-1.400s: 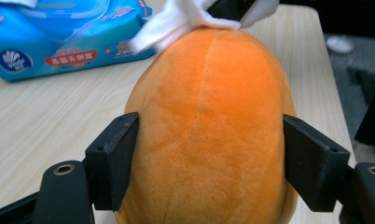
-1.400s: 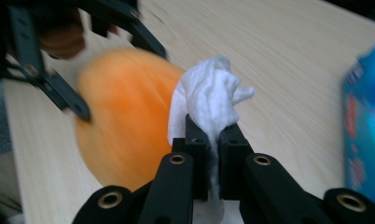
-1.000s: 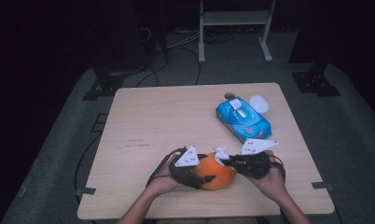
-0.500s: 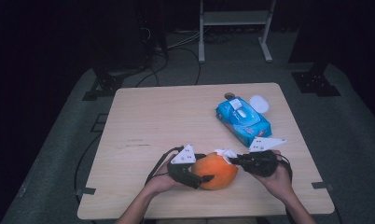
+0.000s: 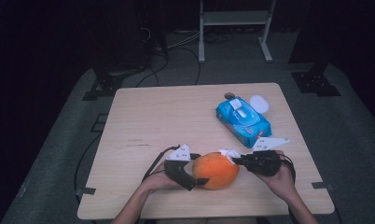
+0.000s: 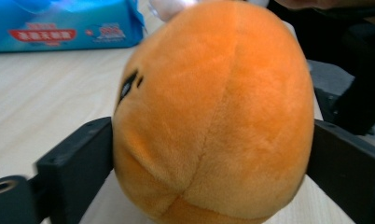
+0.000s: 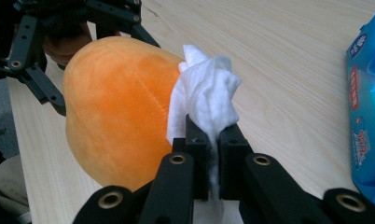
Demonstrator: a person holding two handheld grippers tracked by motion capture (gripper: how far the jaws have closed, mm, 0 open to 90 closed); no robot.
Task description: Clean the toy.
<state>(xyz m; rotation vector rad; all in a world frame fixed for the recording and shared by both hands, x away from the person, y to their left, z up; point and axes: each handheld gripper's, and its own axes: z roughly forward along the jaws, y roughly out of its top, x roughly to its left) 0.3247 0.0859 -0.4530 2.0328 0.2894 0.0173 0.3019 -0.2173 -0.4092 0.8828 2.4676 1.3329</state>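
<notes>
My right tool pinches a wipe touching the plush just ahead-left of it, while my left tool, jaws just spreading, straddles the plush on the bench.

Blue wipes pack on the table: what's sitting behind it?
Behind the blue plastic wipes pack, at the wooden table's far edge, sit a round white lid-like disc and a small dark round object. The pack covers their near edges, so whether they touch it is unclear.
</notes>
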